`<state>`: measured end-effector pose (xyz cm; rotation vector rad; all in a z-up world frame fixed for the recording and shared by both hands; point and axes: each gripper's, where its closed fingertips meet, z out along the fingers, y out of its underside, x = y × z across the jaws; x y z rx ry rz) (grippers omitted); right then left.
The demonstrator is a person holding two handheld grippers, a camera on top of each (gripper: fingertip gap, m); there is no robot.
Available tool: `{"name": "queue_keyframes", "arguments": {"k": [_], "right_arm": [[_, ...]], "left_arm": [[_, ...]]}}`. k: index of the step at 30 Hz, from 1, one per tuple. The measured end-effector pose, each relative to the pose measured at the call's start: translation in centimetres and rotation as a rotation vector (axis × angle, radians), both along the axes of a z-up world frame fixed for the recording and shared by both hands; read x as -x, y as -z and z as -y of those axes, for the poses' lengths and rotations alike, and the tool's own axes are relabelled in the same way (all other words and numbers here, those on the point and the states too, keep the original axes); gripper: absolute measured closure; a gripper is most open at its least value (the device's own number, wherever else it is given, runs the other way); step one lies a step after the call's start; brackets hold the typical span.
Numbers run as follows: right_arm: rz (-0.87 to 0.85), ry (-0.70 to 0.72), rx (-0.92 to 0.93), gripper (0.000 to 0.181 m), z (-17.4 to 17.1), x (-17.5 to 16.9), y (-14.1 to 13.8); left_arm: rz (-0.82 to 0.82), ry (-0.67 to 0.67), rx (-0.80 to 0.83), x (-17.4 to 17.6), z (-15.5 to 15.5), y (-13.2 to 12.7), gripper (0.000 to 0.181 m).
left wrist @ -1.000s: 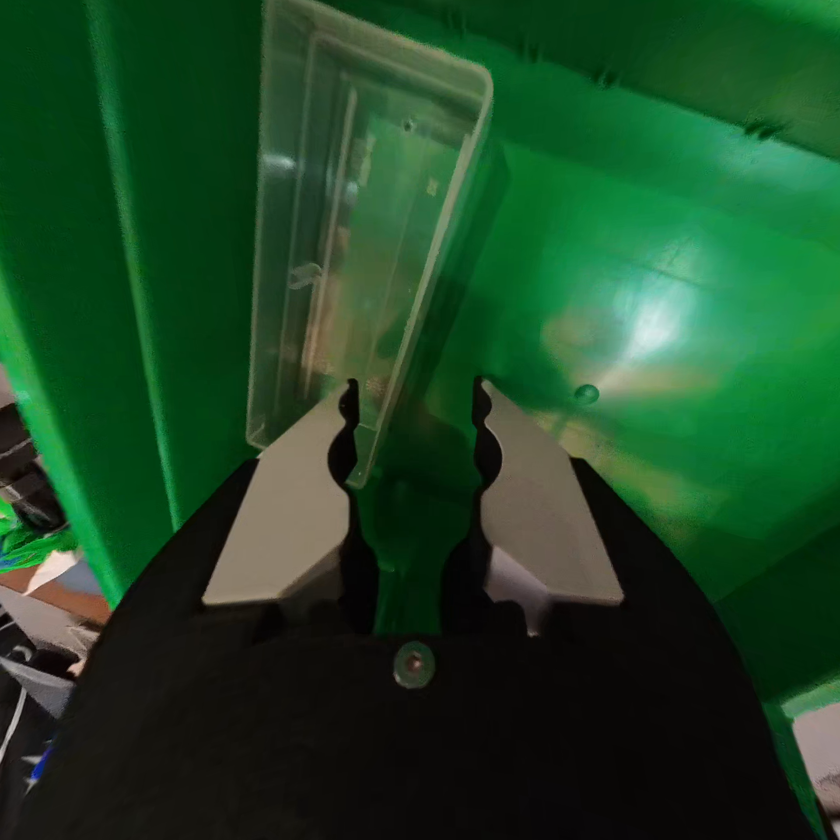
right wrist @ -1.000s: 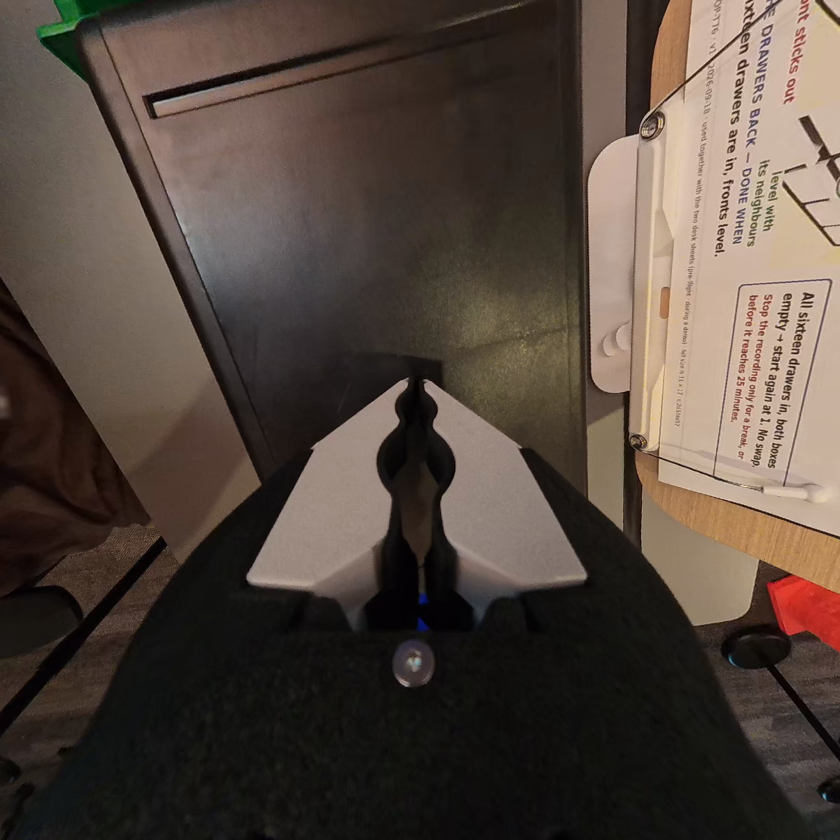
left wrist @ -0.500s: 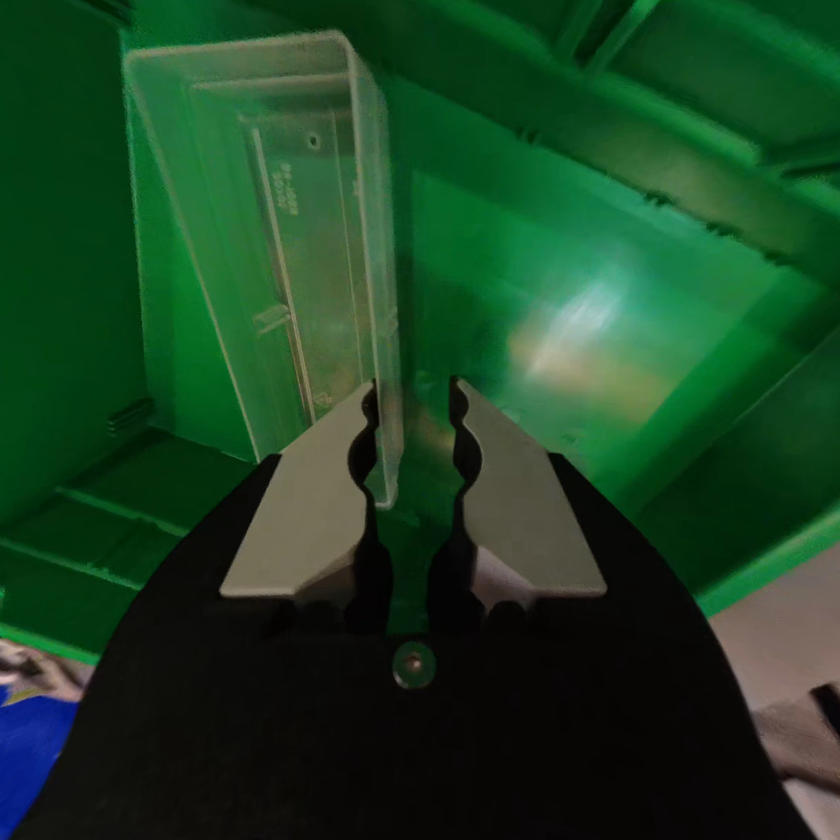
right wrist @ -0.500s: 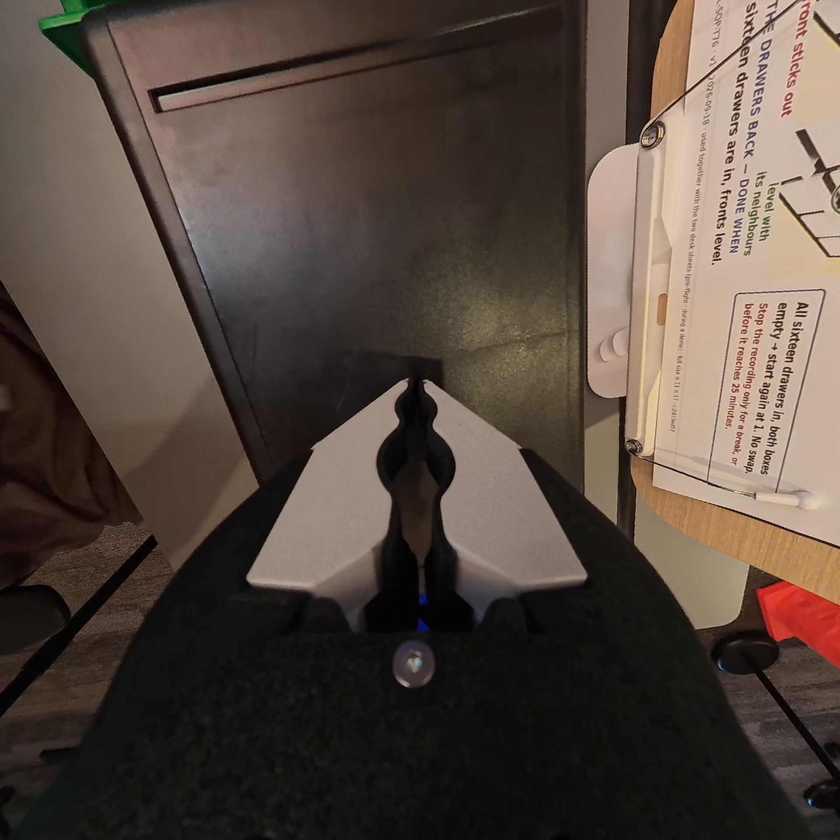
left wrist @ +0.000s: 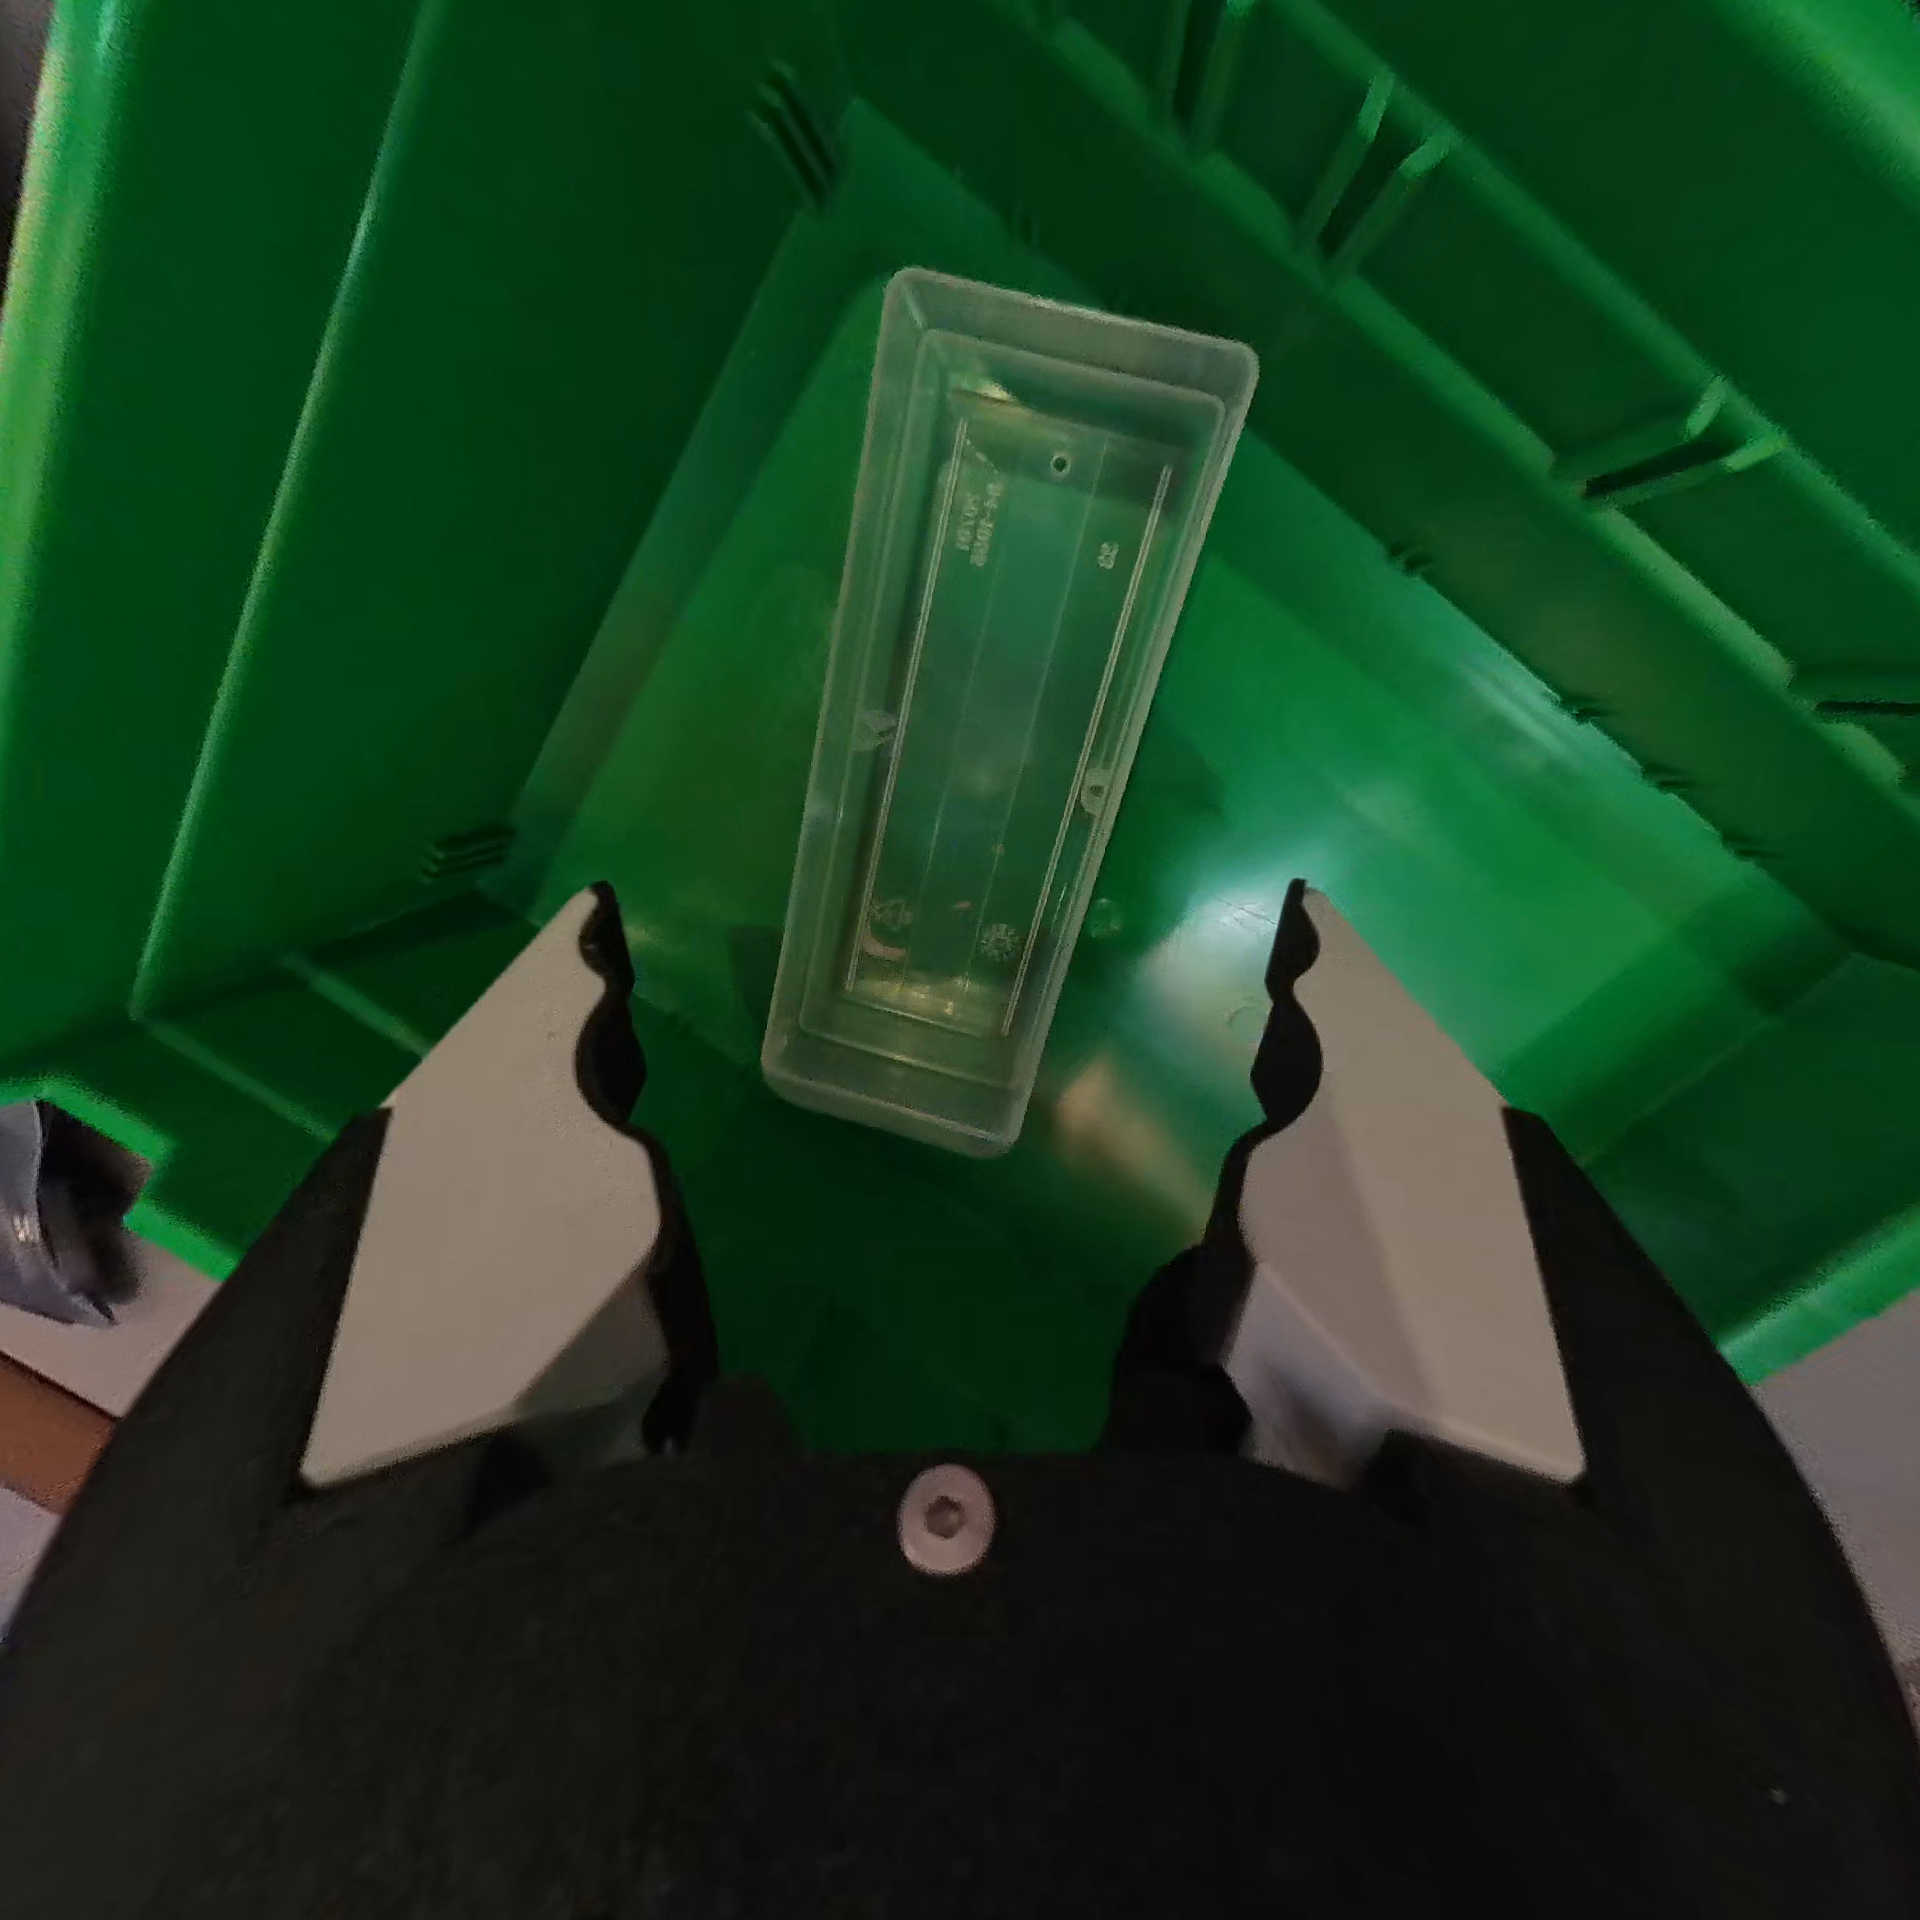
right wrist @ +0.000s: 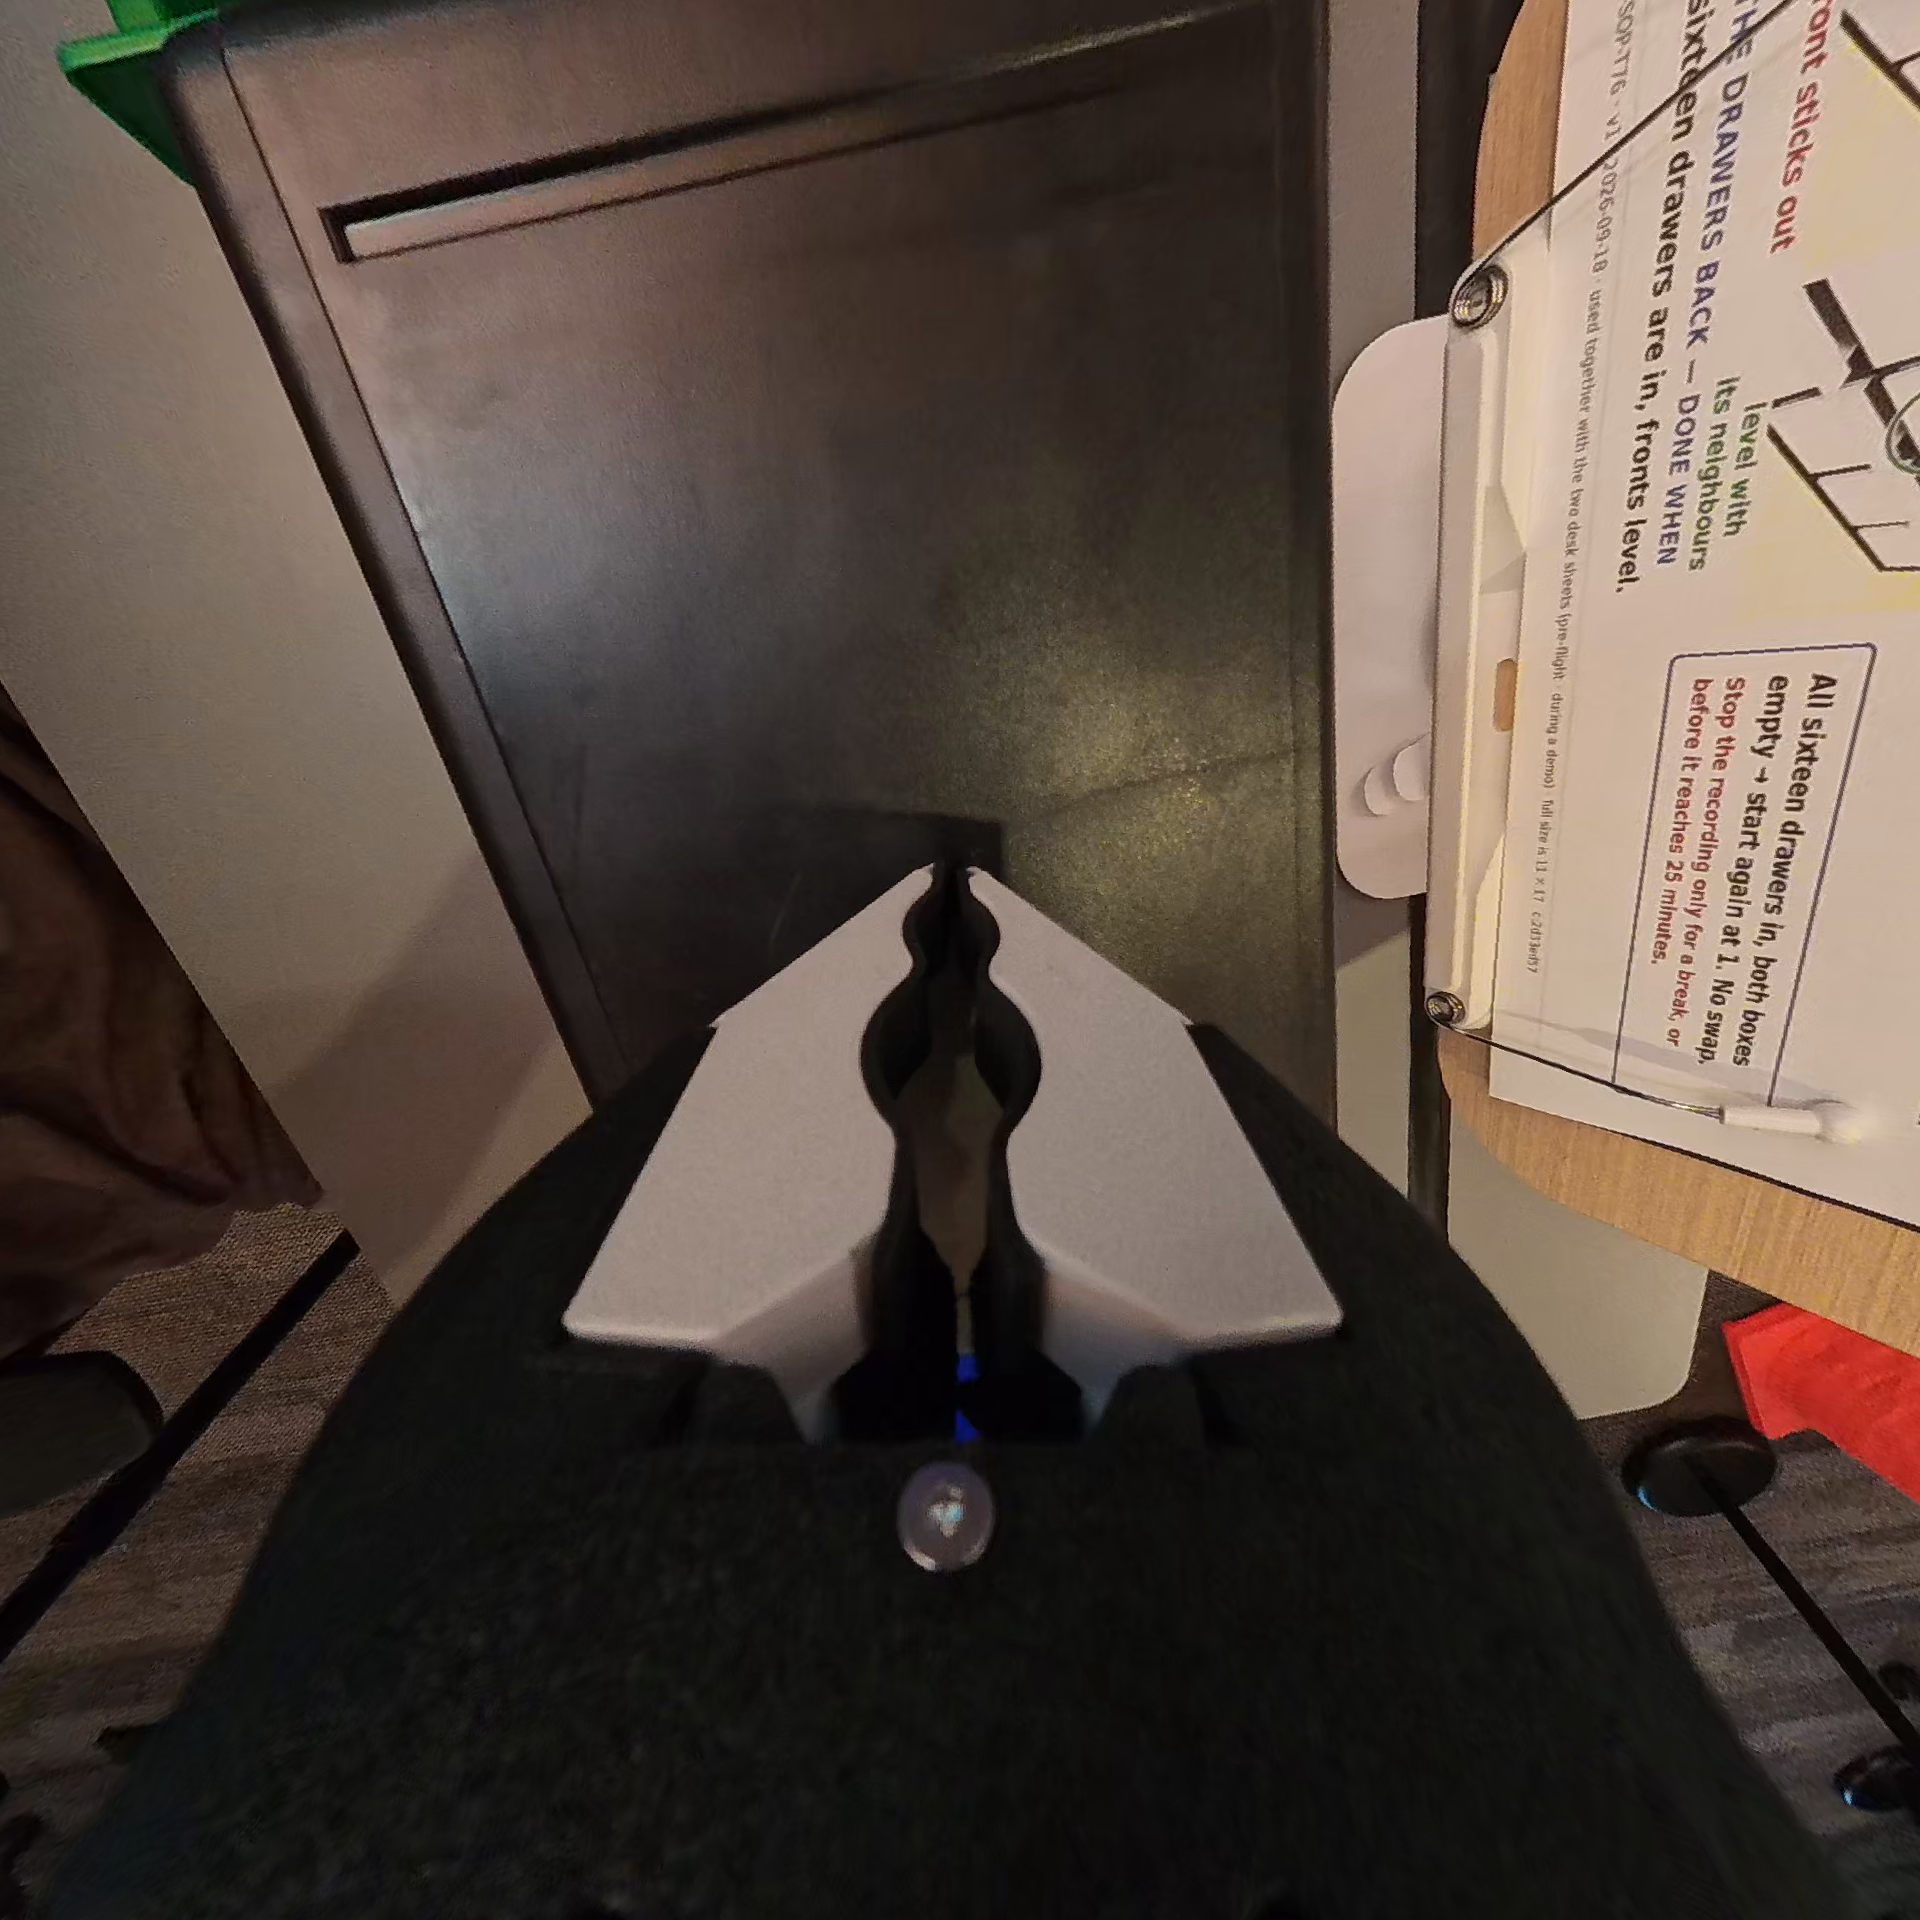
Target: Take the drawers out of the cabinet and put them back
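**Drawer released into the green bin**

Left wrist view: the left gripper (left wrist: 940, 914) stands wide open over the green bin (left wrist: 312, 520), its grey fingers (left wrist: 488, 1164) spread to the lower left and lower right of the frame with nothing between them. The clear drawer (left wrist: 997, 727) lies at the centre of the frame, open side up, on the bin floor, apart from both fingers. Half a second ago the fingers were close together with the drawer's wall between them; a second ago the drawer hung tilted at the upper left. So the drawer has just been let go and has settled flat. Judged from this, one take-out step looks finished, and the left gripper is free to go back for another drawer.

Right wrist view: the right gripper (right wrist: 954, 878) is closed, tips meeting, holding nothing that can be seen. It points at a dark panel (right wrist: 831, 520) with a slot near the top. A sheet under clear plastic (right wrist: 1714, 623) sits at the right edge. This view matches the earlier ones almost exactly; the right gripper waits idle.
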<state>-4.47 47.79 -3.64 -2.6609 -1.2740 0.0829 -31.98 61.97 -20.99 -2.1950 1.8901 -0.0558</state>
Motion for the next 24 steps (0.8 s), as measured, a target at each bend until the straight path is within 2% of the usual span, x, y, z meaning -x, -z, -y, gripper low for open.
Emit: {"name": "queue_keyframes", "arguments": {"k": [5, 10, 14, 20, 24], "right_arm": [[0.017, 0.001, 0.005, 0.181, 0.0, 0.0, 0.0], [0.027, 0.002, 0.011, 0.181, 0.0, 0.0, 0.0], [0.023, 0.007, 0.004, 0.181, 0.0, 0.0, 0.0], [0.004, 0.011, 0.007, 0.181, 0.0, 0.0, 0.0], [0.019, 0.0, 0.007, 0.181, 0.0, 0.0, 0.0]], "left_arm": [[-0.073, 0.067, -0.024, 0.1, -0.7, 1.5, 0.057], [-0.207, 0.108, 0.023, 1.7, -0.5, 3.5, 0.057], [-0.169, 0.147, 0.067, 0.8, 0.1, 3.1, 0.117], [-0.156, 0.093, 0.12, 0.9, 0.7, 2.6, 0.12], [-0.075, 0.012, 0.077, 1.1, 1.0, 0.1, 0.122]]}}
